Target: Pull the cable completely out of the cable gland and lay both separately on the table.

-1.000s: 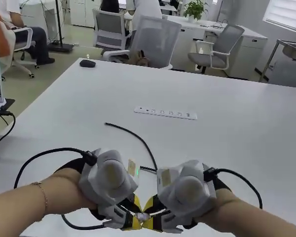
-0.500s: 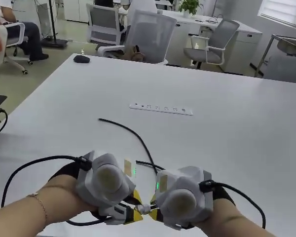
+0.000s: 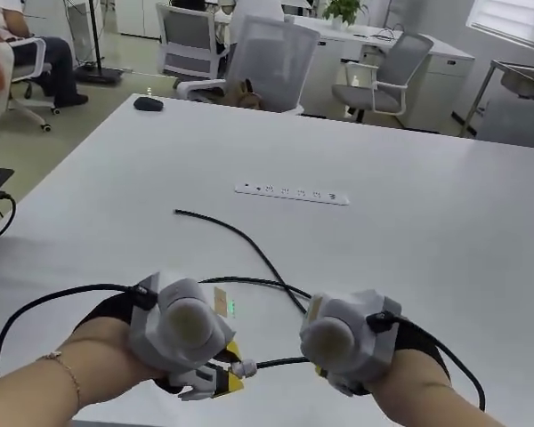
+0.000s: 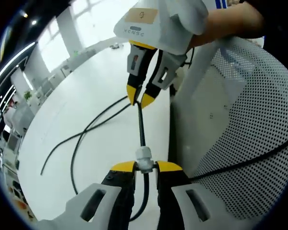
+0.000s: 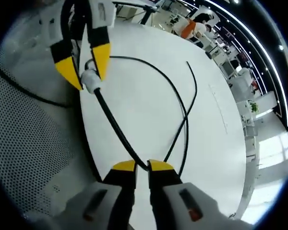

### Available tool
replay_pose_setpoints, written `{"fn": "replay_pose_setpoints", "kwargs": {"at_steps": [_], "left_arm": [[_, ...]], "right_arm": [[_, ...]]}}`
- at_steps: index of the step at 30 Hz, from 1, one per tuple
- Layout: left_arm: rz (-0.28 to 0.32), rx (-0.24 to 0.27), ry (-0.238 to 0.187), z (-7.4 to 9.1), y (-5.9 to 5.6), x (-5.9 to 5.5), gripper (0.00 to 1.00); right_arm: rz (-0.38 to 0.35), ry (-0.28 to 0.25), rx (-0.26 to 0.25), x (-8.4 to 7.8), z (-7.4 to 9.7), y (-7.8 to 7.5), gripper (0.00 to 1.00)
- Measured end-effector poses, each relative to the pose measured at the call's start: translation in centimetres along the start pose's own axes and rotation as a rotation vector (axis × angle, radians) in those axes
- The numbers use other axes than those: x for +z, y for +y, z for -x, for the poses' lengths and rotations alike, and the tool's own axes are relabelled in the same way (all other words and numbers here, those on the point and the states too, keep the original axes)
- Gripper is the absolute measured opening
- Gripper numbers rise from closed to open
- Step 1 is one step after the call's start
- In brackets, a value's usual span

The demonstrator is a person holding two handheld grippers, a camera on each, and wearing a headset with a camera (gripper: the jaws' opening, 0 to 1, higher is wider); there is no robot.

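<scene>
Left gripper [image 4: 145, 166] is clenched on the white cable gland [image 4: 144, 156] at lower centre. Right gripper [image 5: 141, 166] pinches the black cable [image 5: 109, 119] a stretch beyond, so the opposed grips can draw it free. The cable runs through the gland, and its slack loops over the white table [image 3: 409, 222] above.

The left forearm [image 3: 36, 387] and right forearm [image 3: 463, 400] reach in from the near edge. The left gripper [image 4: 145, 166], near left, has its 2 jaws pinched on the cable gland [image 4: 144, 154]. The right gripper [image 5: 141, 166], near right and apart from it, points toward it, 2 jaws closed tight on the cable [image 5: 116, 128].
</scene>
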State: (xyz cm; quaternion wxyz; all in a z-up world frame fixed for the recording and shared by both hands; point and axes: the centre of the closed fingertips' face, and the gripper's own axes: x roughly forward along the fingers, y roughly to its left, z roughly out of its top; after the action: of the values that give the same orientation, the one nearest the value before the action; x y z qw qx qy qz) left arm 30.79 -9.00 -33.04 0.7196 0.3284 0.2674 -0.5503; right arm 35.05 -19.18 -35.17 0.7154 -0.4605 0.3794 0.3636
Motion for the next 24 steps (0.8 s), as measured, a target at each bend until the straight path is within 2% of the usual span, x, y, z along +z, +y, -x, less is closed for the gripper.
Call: {"fn": "replay_pose_setpoints", "kwargs": {"at_steps": [2,3,4,6,8,12,13,14,15,16,18,21,22,23,24], "left_arm": [[-0.008,0.002,-0.006,0.0,0.0,0.2,0.17],[-0.013,0.002,-0.001,0.0,0.0,0.2,0.17],[-0.022,0.001,0.000,-0.1,-0.1,0.1,0.17],[-0.023,-0.006,0.007,-0.2,-0.2,-0.1,0.17],[-0.031,-0.009,0.010,-0.2,-0.4,0.0,0.17],[-0.044,-0.012,-0.008,-0.3,-0.7,0.7,0.17],[-0.050,-0.013,-0.014,-0.3,-0.7,0.9,0.17],[-0.059,-0.014,-0.020,-0.3,-0.8,1.1,0.17],[-0.064,-0.015,-0.026,-0.3,-0.9,1.2,0.17],[-0.056,-0.021,-0.036,-0.3,-0.9,1.4,0.17],[-0.043,-0.028,-0.058,-0.1,-1.0,1.7,0.17],[-0.050,-0.036,-0.062,-0.2,-1.3,1.9,0.17],[-0.054,-0.030,-0.062,-0.2,-1.2,1.9,0.17],[-0.054,-0.025,-0.060,-0.2,-1.1,1.9,0.17],[-0.046,-0.017,-0.062,-0.1,-0.9,1.9,0.17]], "right_arm": [[-0.014,0.001,0.028,-0.1,-0.2,0.5,0.08],[-0.025,0.041,0.056,-0.7,-0.3,1.1,0.09],[-0.013,0.042,0.061,-0.6,-0.4,1.3,0.09],[-0.014,0.019,0.065,-0.1,-0.3,1.6,0.19],[-0.011,-0.072,0.101,1.9,-0.3,2.5,0.31],[0.126,-0.214,0.147,5.4,0.7,4.4,0.29],[0.126,-0.257,0.168,6.2,0.9,4.9,0.29],[0.116,-0.306,0.213,7.3,1.4,5.9,0.29],[0.113,-0.323,0.233,7.6,1.5,6.4,0.28],[0.117,-0.335,0.247,8.0,1.7,6.7,0.27],[0.130,-0.332,0.238,7.8,1.7,6.7,0.22],[0.136,-0.327,0.230,7.5,1.6,6.3,0.11],[0.132,-0.324,0.232,7.5,1.6,6.2,0.10],[0.119,-0.322,0.222,7.5,1.6,6.0,0.10],[0.137,-0.311,0.200,7.3,1.5,5.7,0.09]]}}
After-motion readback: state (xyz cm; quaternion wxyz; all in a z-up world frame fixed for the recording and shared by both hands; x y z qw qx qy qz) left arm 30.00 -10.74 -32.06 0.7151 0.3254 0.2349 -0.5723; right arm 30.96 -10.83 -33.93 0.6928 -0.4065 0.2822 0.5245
